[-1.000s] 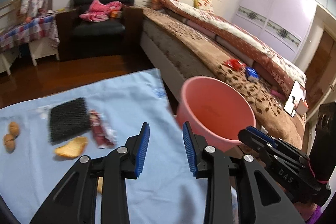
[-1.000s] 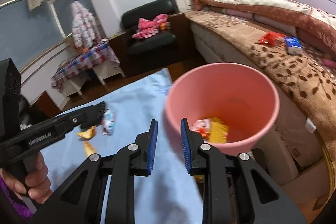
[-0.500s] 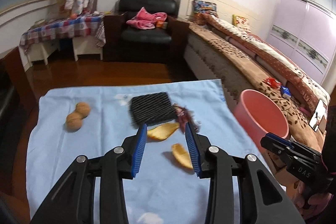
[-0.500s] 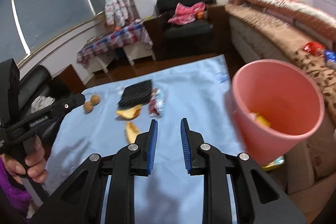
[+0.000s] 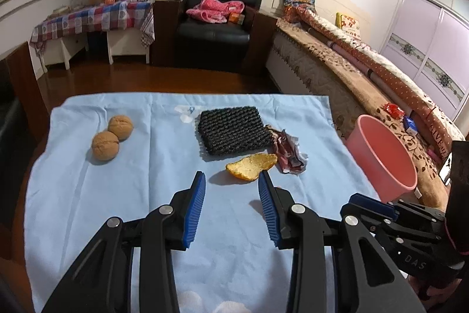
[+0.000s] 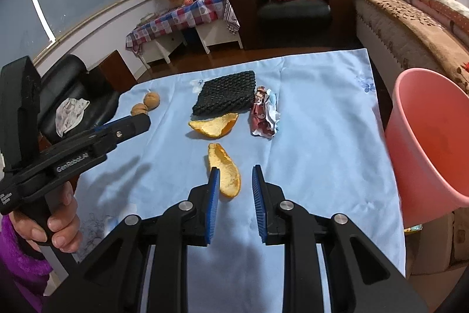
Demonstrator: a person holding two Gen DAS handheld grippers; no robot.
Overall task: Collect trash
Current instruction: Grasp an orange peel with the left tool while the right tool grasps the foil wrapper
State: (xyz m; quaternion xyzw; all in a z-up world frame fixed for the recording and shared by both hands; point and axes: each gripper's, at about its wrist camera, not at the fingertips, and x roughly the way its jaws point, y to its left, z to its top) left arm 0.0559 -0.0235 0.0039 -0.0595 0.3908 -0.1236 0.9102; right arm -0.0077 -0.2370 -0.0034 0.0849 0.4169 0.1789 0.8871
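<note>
On the blue cloth [image 5: 123, 189] lie an orange peel [image 5: 251, 162], a crumpled wrapper [image 5: 285, 150], a black mesh pad [image 5: 231, 129] and two walnuts [image 5: 111, 137]. My left gripper [image 5: 231, 181] is open and empty, just short of the peel. In the right wrist view a second peel [image 6: 224, 169] lies right in front of my open, empty right gripper [image 6: 233, 172]. The first peel [image 6: 214, 125], wrapper [image 6: 265, 116], pad [image 6: 225, 97] and walnuts [image 6: 146, 104] lie beyond. The pink bin [image 6: 425, 143] stands at the cloth's right edge.
The pink bin also shows in the left wrist view [image 5: 384, 154], right of the cloth, against the bed [image 5: 351, 72]. A black armchair [image 5: 215, 19] and a checked table [image 5: 93, 19] stand across the wooden floor. My left gripper's body [image 6: 73, 148] crosses the right view.
Both grippers have swung away from the pink bin back over the blue cloth and now face the peels. Both stay open and empty.
</note>
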